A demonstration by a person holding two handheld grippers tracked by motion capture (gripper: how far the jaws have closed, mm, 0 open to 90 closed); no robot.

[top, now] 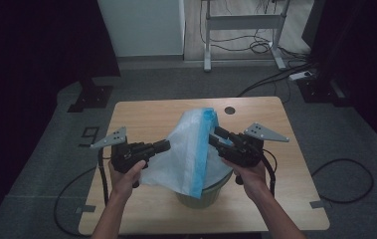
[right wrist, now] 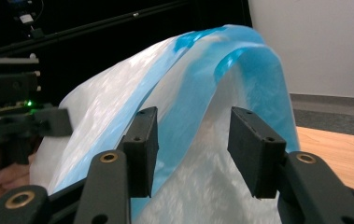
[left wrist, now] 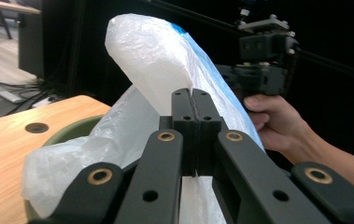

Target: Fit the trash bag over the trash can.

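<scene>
One readable sign: black tape mark on grey carpet floor (top: 47, 149), just left of the light wooden surface (top: 141, 112), looks like a "9" (top: 90, 134) in blocky strokes; could be a plain marker shape, can't tell for sure. No text, brand or label readable on the white plastic bag w/ blue edge (top: 188, 147), on the green bin (top: 201, 195) under it, or on the black gripper bodies & their grey three-cornered plates. Gripper views: nothing legible either.
</scene>
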